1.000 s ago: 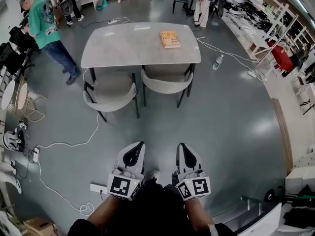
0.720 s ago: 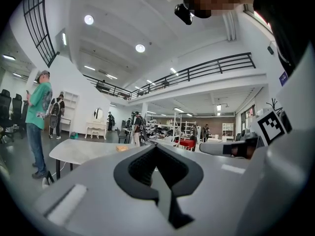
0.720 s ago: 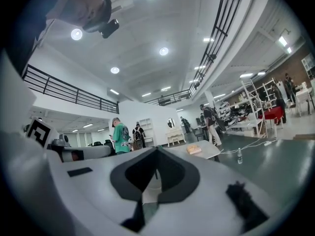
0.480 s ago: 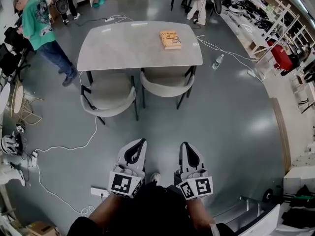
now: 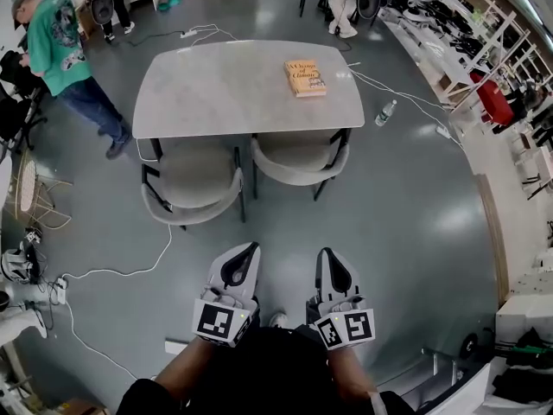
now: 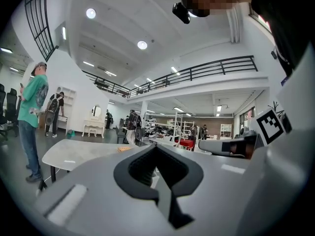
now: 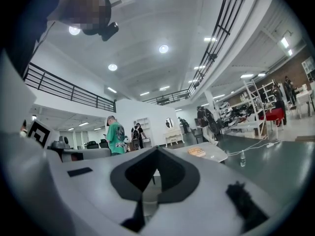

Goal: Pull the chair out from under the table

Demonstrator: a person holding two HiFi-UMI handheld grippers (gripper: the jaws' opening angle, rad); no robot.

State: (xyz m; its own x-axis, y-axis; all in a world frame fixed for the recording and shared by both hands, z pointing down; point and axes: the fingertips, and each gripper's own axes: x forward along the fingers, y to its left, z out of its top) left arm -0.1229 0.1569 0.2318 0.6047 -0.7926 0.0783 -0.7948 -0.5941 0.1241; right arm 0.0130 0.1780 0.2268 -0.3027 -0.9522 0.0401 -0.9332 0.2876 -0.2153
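Two grey padded chairs with curved backs and thin black legs stand tucked in at the near edge of the pale grey, rounded tabletop [image 5: 216,93]. The left chair [image 5: 192,184] juts out a little further from that edge than the right chair [image 5: 298,158]. An orange book [image 5: 305,78] lies on the far right part of the tabletop.

My left tool [image 5: 249,249] and right tool [image 5: 323,254] hover side by side, well short of the tabletop. Each has its jaws pressed together on nothing, and neither touches a chair.

Compared with a second ago, the tabletop and both chairs sit nearer to me and lower in the head view. The jaws are as they were.

The fronts of both seats are hidden under the tabletop. In both gripper views the tool bodies cover the chairs, and only the tabletop and the book show past them.
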